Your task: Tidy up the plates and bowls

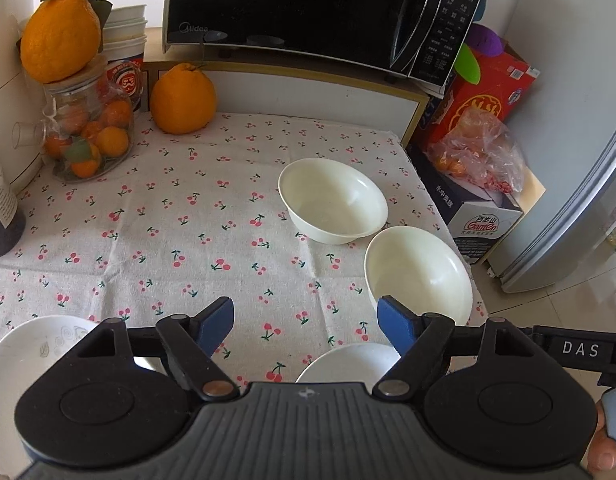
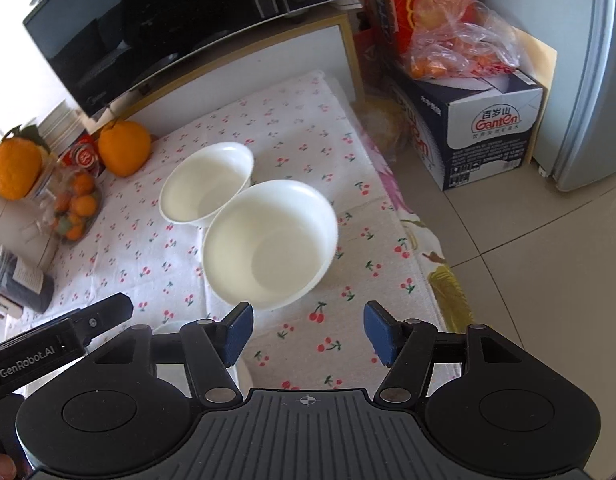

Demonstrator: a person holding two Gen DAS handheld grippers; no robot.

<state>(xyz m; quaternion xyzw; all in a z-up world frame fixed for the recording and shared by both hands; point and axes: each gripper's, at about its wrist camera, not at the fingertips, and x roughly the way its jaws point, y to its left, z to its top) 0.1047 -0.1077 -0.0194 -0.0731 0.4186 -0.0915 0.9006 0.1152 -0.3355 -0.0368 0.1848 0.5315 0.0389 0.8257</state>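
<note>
The left gripper [image 1: 306, 326] has its blue fingers [image 1: 216, 326] wide apart, and nothing is between them, only the cloth with little red cherries [image 1: 168, 216] that covers the surface. The right gripper [image 2: 308, 330] also has its fingers [image 2: 238, 332] apart and holds nothing. Two white bowls sit on the cloth near its right edge. The far bowl [image 1: 331, 200] and the near bowl [image 1: 417, 272] are just beside each other; in the right wrist view the near one partly covers the far one, so I cannot tell if they touch. Close to the left gripper there is a white plate with a faint pattern [image 1: 36, 356] at the lower left, partly hidden by the gripper. A second white dish [image 1: 347, 362] peeks out under the gripper near the middle. At the back stands a black microwave [image 1: 308, 12]. A big orange [image 1: 182, 98] sits on the cloth in front of it. A glass jar of small oranges [image 1: 88, 136] stands at the left with another big orange [image 1: 60, 38] on top. Boxes [image 1: 479, 208] stand on the floor to the right.
</note>
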